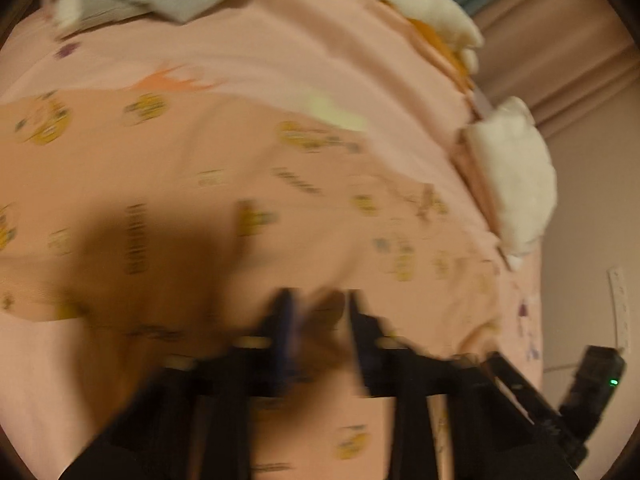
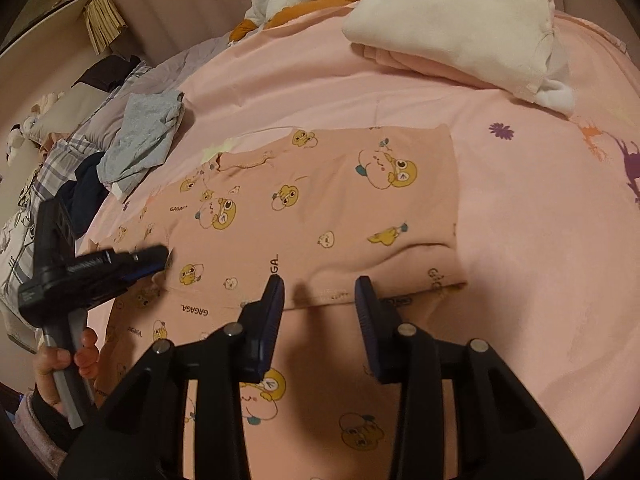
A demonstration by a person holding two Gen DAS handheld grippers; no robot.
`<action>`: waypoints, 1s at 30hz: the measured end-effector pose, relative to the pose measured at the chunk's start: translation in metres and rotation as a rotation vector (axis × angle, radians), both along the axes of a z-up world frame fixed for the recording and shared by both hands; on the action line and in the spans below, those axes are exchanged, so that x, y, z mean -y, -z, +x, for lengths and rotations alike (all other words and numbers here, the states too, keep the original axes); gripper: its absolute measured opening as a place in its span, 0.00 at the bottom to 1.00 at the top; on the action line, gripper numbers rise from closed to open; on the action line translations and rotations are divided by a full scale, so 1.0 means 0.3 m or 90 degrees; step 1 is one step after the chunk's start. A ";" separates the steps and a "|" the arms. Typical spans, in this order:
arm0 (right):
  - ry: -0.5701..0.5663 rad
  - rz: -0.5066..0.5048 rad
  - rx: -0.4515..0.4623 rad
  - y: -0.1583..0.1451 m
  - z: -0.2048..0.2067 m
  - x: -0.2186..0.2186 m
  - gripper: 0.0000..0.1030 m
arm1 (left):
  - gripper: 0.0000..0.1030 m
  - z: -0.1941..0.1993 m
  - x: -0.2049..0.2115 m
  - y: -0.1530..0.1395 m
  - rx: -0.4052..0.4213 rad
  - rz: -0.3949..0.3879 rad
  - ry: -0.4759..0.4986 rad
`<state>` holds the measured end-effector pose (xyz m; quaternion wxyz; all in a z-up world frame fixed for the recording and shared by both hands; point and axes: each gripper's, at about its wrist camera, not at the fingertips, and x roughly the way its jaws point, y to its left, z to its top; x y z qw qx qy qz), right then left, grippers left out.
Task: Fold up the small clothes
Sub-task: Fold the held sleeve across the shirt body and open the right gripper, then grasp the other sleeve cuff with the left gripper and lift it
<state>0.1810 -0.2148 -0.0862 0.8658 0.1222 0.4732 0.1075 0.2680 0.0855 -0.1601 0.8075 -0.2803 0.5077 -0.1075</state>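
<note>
Left tongs (image 2: 154, 258) at left edge of peach cartoon shirt (image 2: 320, 208), tips together, nipping shirt's cloth. Hand (image 2: 60, 360) grips their grey handle. Grey folded cloth (image 2: 148, 136) lies farther back on left. Shirt spread flat on pink bed sheet (image 2: 540, 240). Right tongs (image 2: 320, 292) hang over shirt's near hem, tips apart, nothing between. White folded pile (image 2: 460, 20) at back right.

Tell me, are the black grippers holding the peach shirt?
Right gripper: nothing, jaws open over the hem of the peach cartoon-print cloth shirt. Left gripper: at its side edge, but a grip cannot be told.
</note>
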 end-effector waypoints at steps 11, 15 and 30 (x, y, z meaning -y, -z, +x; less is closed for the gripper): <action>-0.012 0.031 0.023 -0.092 -0.076 -0.039 0.43 | 0.78 -0.258 -0.651 -0.106 0.074 -0.101 -0.266; -0.025 0.034 0.029 -0.103 -0.100 -0.079 0.45 | 0.81 -0.347 -0.909 -0.090 0.066 -0.091 -0.385; -0.042 0.024 0.023 -0.111 -0.099 -0.173 0.47 | 0.77 -0.330 -1.185 0.012 0.092 -0.169 -0.491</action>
